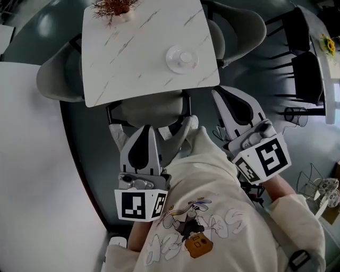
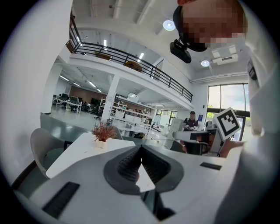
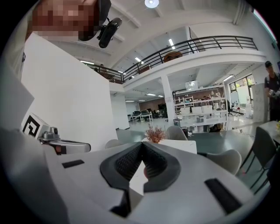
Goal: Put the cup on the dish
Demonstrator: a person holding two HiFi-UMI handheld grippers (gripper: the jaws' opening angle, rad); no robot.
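The cup point(image 1: 185, 56) is sitting in the upper middle of the head view, on the white desk point(image 1: 133, 48). It looks like it is resting on the dish point(image 1: 172, 62), but it is too small to be sure. The left tongs point(image 1: 147, 128) are hanging below the desk, closed, holding nothing. The right tongs point(image 1: 218, 94) are closed and empty too, pointing near the desk's lower right corner. A plant point(image 1: 113, 7) is standing at the top edge.

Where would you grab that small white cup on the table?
Probably across its round wall, coming down from above: the cup looks upright in the middle of the dish, whose wide rim hinders a low sideways approach.
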